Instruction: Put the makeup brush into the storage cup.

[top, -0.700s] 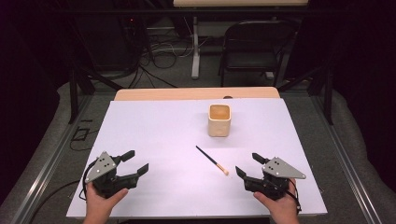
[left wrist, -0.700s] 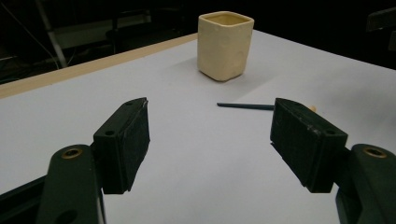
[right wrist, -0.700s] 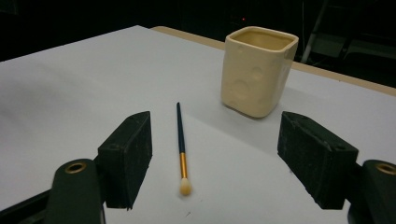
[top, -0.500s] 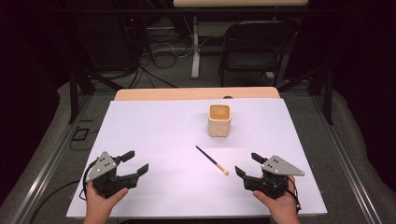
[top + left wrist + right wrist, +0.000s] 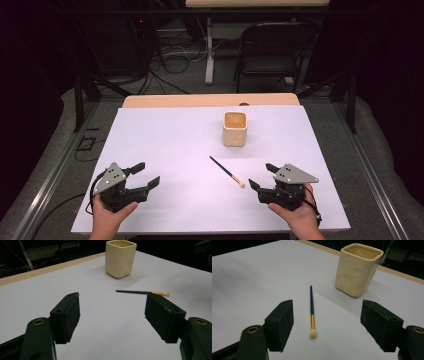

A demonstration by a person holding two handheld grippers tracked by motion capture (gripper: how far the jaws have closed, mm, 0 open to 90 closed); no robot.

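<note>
Table (image 5: 165, 145) bare but for a cream cup (image 5: 234, 128), upright, empty as far as seen. Paintbrush (image 5: 226, 171) lies flat nearby, untouched. Left gripper (image 5: 142, 176) and right gripper (image 5: 261, 177): fingers spread, holding nothing. Likely pick-and-place into cup; nothing begun.

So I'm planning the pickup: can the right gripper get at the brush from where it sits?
Probably yes. The right gripper is open, and the brush lies flat on bare table straight ahead of its fingers, tip nearest. The cup stands off to one side, clear.
</note>
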